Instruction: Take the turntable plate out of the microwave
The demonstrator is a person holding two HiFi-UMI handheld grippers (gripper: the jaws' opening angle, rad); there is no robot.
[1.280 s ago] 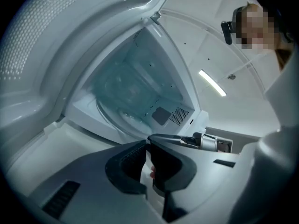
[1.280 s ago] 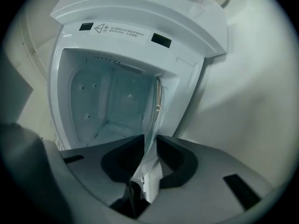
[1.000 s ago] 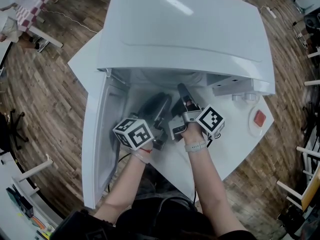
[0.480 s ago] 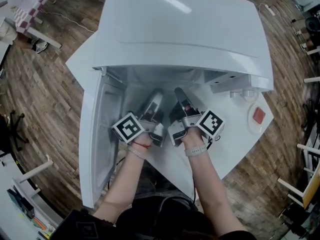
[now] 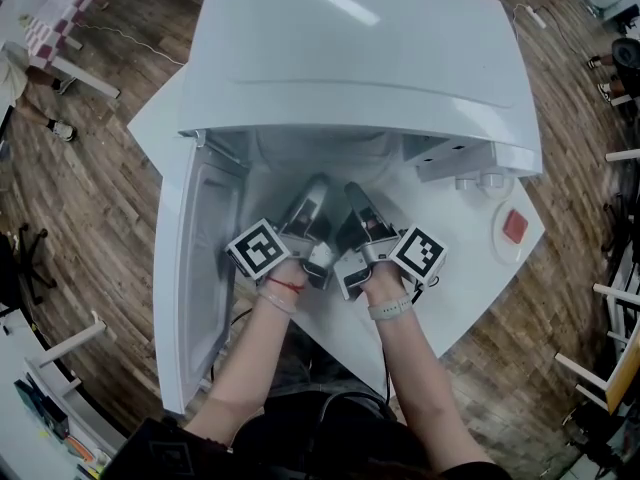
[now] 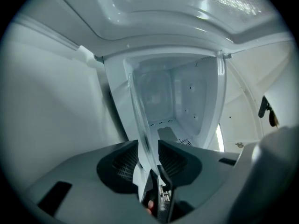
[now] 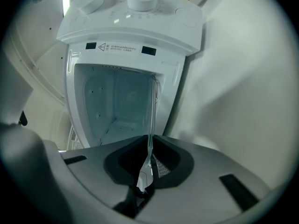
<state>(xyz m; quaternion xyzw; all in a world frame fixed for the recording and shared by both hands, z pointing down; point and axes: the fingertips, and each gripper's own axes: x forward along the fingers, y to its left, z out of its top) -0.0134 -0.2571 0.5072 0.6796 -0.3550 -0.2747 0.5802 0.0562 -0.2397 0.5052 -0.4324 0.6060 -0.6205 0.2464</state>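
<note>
The clear glass turntable plate (image 7: 152,115) shows edge-on at the mouth of the white microwave (image 5: 360,58). My right gripper (image 7: 149,150) has just been closing, and its pads pinch the plate's rim. The plate's rim (image 6: 140,111) also runs between the jaws of my left gripper (image 6: 148,153). Those jaws have just been opening and stand a little off the glass on both sides. In the head view the left gripper (image 5: 312,190) and the right gripper (image 5: 355,196) sit side by side under the microwave's front edge. The plate itself is hard to make out in that view.
The microwave door (image 5: 195,268) hangs open at the left. The control panel with its knobs (image 5: 475,181) is at the right. A white dish holding something red (image 5: 513,226) sits on the white table (image 5: 470,298). The cavity (image 7: 112,101) lies behind the plate.
The left gripper has rolled about its own axis, so its marker cube shows a different face upward. Both hands have shifted slightly at the microwave's mouth.
</note>
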